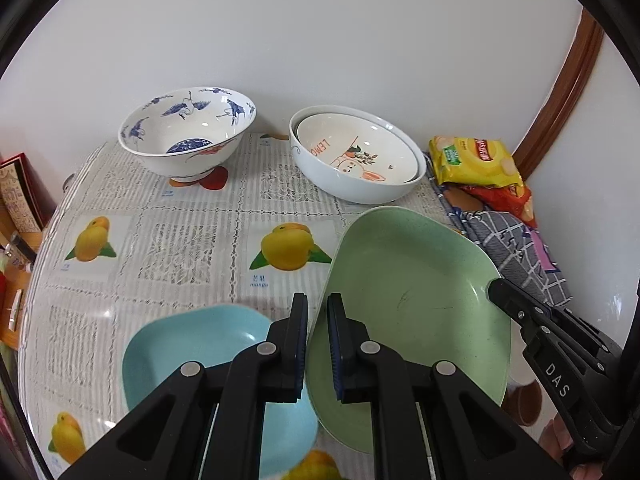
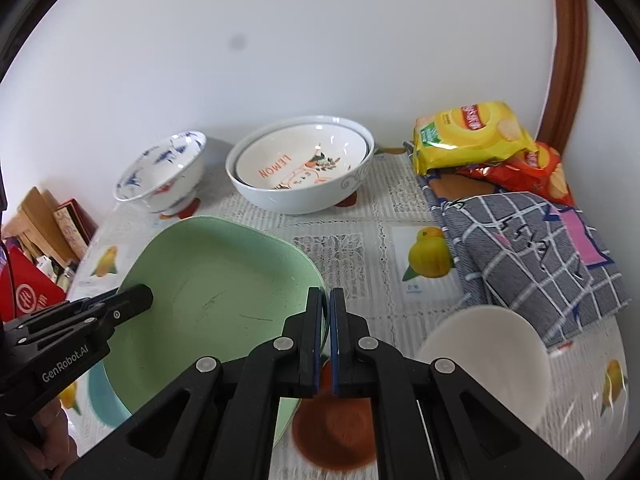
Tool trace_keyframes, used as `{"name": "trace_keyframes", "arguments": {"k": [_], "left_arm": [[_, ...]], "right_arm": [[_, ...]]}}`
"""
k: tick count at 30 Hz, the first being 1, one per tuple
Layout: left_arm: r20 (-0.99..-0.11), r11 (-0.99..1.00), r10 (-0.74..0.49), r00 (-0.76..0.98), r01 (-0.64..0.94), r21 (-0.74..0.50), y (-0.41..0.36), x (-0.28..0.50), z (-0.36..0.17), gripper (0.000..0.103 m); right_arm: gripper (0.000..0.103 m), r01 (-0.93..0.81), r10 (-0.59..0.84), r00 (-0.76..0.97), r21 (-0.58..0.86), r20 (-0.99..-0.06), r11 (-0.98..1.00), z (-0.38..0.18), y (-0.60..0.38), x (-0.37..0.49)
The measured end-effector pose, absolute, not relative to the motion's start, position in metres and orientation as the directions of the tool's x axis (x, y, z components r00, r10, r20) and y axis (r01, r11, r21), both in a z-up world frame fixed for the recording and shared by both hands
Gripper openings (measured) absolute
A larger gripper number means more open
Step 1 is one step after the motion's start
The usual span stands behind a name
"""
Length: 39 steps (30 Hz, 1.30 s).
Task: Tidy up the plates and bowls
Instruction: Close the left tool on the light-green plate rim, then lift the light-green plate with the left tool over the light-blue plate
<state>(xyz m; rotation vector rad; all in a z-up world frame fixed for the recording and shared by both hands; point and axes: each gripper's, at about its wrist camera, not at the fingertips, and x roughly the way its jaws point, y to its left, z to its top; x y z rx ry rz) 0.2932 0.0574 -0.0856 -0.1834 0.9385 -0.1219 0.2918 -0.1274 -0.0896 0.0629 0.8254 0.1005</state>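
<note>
A green plate (image 1: pixel 408 300) hangs tilted above the table, held at two opposite rims. My left gripper (image 1: pixel 318 306) is shut on its left rim, and the thin edge shows between the pads. My right gripper (image 2: pixel 328 302) is shut on the right rim of the green plate (image 2: pixel 212 292). Each gripper also appears in the other's view: the right gripper (image 1: pixel 498 286) at the plate's far edge, the left gripper (image 2: pixel 138 300) likewise. A light blue plate (image 1: pixel 192 354) lies on the table below, partly hidden by the green one.
At the back stand a blue-and-white crane bowl (image 1: pixel 188 132) and a white bowl (image 2: pixel 304 196) with a "LEMON" bowl (image 2: pixel 300 168) nested inside. A brown dish (image 2: pixel 336 428) and a white bowl (image 2: pixel 488 356) sit near. Crisp bags (image 2: pixel 472 136) and a checked cloth (image 2: pixel 528 252) are at right.
</note>
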Motion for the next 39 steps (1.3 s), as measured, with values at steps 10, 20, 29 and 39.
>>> {"name": "trace_keyframes", "arguments": {"k": [10,20,29,39], "left_arm": [[-0.768,0.971,-0.205,0.606,0.029,-0.237,0.057,0.232,-0.059,0.01],[-0.746,0.971,-0.205,0.634,0.033,-0.238,0.059,0.191,-0.038,0.01],[-0.737,0.971,-0.194,0.647,0.02,-0.238,0.072,0.172,-0.031,0.01],[-0.748,0.969,-0.176,0.64,-0.022,-0.247,0.094,0.168,-0.043,0.01]], "right_arm": [[0.004,-0.047,0.113,0.702,0.112,-0.703,0.993,-0.058,-0.133,0.231],[0.004,-0.044,0.106,0.724,0.107,-0.682,0.993,-0.037,-0.129,0.189],[0.004,-0.05,0.11,0.73,0.107,-0.674,0.993,-0.03,-0.117,0.172],[0.005,-0.083,0.135,0.715,0.109,-0.685,0.991,-0.037,-0.093,0.176]]}}
